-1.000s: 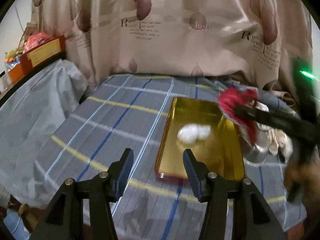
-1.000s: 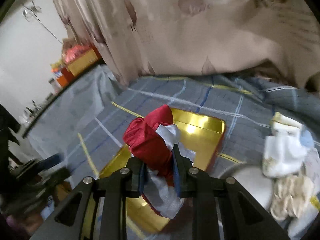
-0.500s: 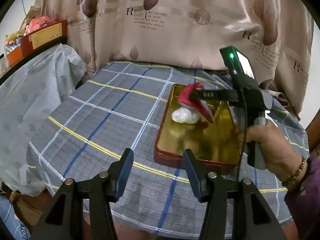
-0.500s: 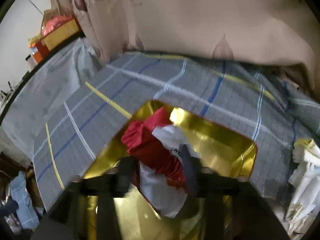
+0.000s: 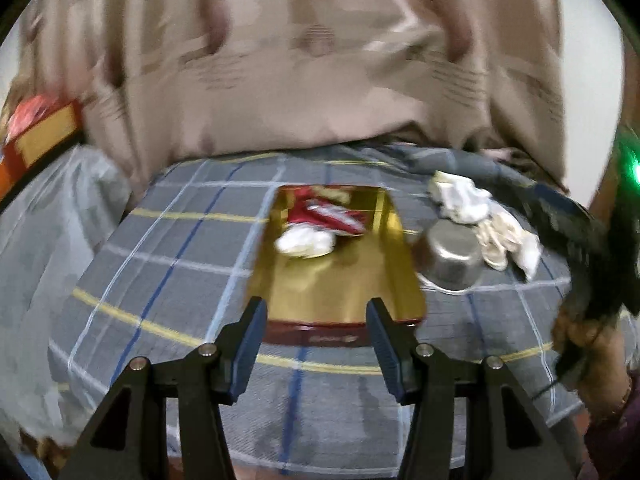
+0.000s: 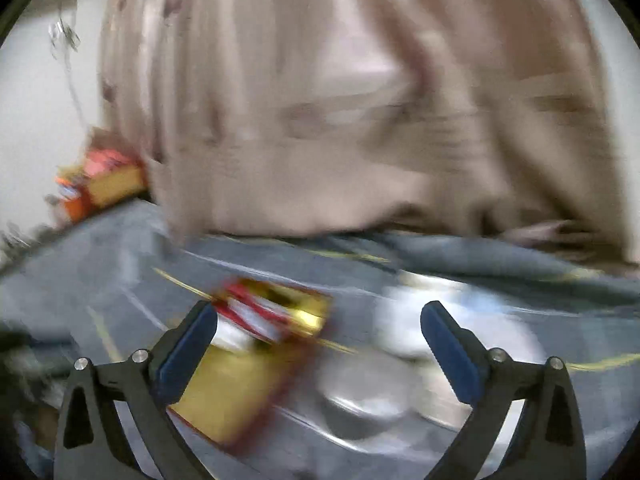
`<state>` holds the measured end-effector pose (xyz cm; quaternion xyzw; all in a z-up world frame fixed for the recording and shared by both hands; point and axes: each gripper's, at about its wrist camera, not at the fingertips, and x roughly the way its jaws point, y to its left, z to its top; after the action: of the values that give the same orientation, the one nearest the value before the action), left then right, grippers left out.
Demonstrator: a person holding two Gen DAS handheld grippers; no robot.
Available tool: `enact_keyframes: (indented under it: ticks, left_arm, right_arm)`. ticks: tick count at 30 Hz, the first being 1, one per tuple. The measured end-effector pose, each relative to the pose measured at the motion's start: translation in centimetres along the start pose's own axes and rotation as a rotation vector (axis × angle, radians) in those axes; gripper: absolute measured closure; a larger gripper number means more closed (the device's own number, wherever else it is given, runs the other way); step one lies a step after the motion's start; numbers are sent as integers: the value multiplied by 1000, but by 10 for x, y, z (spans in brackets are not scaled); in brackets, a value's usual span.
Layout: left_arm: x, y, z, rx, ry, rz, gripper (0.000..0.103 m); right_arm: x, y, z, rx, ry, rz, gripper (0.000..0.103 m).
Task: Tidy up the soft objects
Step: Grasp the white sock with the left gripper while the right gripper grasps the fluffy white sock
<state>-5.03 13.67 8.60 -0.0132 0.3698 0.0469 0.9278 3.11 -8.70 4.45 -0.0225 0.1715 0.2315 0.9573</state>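
- Beige curtain (image 5: 320, 80) printed with blurred lettering hangs behind a table under a grey checked cloth (image 5: 180, 264) crossed by blue, white and yellow lines.
- On that cloth sits a gold tray (image 5: 340, 288) with a red rim, its long side running away from the left wrist camera.
- Inside the tray, at its far end, lies a red-and-white soft item (image 5: 324, 216); a white soft bundle (image 5: 306, 242) rests just in front of it, touching it.
- Just right of the tray stands a metal bowl (image 5: 452, 256), and beside and behind the bowl a heap of white and cream soft pieces (image 5: 484, 216) lies on the cloth.
- The left gripper (image 5: 316, 344) hovers at the tray's near edge, its blue-padded jaws parted fairly wide with nothing between them.
- The right gripper (image 6: 320, 340) has its jaws opening, already very wide, and no item sits between the pads; its view is heavily blurred, with the tray and the red-and-white item seen low left of centre.
- At the right edge of the left wrist view, a person's hand (image 5: 580, 328) grips a dark blurred gripper body beside a green light (image 5: 634, 168).
- A red and yellow box (image 5: 44, 136) stands far left behind the table.
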Motion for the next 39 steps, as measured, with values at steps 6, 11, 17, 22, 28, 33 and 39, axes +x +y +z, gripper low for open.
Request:
enact_keyframes:
  ticks: [6,11,17,22,28,33,39]
  left_arm:
    - [26,-59,42,123,-37,-166,50]
    - [78,-119,97,269,-55,-292,50]
    - [154,-174,142,456,51,-385,50]
    - [205,-176,154,442,178,-463,50]
    - [240,-175,155,433,214,-440,50]
    - [260,-178,150,428,267,-447,50]
    - [265,-191,141,487,251,-431,50]
  right_arm:
    - [-32,-96,-54,-65,112,-301,1]
    - [-36,-165,-79,5,198,-414,1]
    - [-37,-191,-77,95,181,-370,1]
    - [-43,-184,-79,78,147,-333,1]
    - [-49,-179,-80,70,135,-318,1]
    - [-45,-176,-79,55,148,-300,1]
    - [-43,-175,-78,51,159,-300,1]
